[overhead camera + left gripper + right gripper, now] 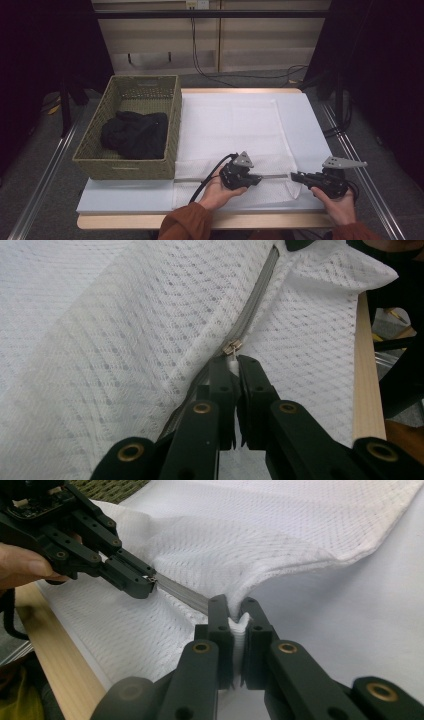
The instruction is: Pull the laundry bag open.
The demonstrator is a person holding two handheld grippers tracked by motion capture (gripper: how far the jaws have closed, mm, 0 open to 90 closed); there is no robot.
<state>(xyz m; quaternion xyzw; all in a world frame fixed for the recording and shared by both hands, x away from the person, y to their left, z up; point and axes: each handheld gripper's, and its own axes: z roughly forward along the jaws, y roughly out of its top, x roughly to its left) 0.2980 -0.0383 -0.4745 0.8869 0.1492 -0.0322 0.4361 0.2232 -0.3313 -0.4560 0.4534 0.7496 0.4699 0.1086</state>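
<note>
Left gripper view: zipper pull (233,347) half-hidden between jaws.

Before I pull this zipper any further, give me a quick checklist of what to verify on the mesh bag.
1. Left gripper shut on the zipper pull: ok.
2. Right gripper shut on the bunched end of the mesh bag: ok.
3. Zipper track ahead of the pull lies straight and unsnagged: ok.
4. Bag lies flat on the white mat: ok, apart from the lifted corner by the right gripper.
5. Basket with the black garment stands apart from the pull line: ok.
6. Whether the slider teeth run freely: cannot tell.
</note>
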